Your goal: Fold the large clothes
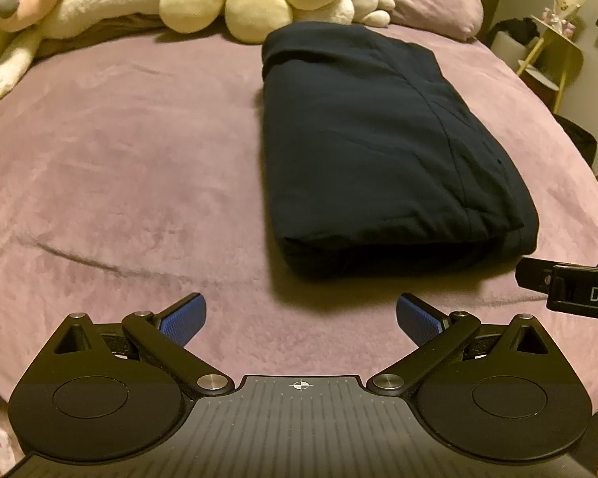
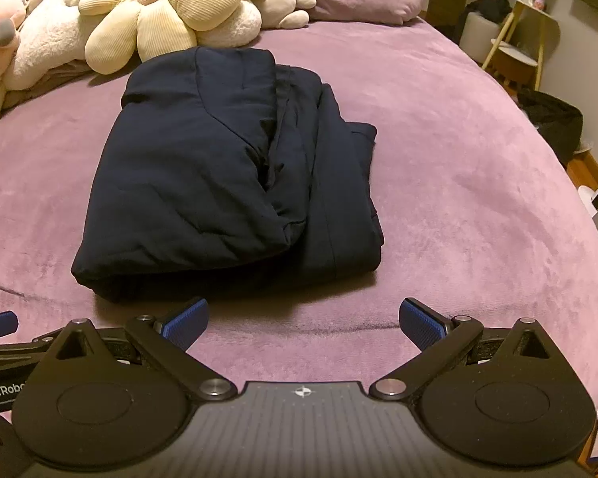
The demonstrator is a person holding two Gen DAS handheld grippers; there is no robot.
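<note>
Two views are given, and the left wrist view is taken first. The dark navy padded garment (image 1: 382, 151) is seen folded into a thick oblong bundle on the mauve plush bedspread (image 1: 119, 167), ahead and to the right of the left gripper (image 1: 301, 320), whose blue-padded fingers (image 1: 183, 320) are spread wide with nothing between them. Cream and pink plush toys (image 1: 255, 4) are piled at the far end, just beside the bundle's far edge. The right gripper's black body (image 1: 574, 290) is glimpsed at the right edge.

In the right wrist view, the right gripper (image 2: 303, 324) is likewise held spread and empty, near the bundle's near edge. Looser layers are shown along the bundle's right side, where a flap juts out past the top fold. The fold is judged nearly finished. If only the top layer were pinched, the puffy stack could spring open or slide apart; a push towards the toys could crumple the far edge.
</note>
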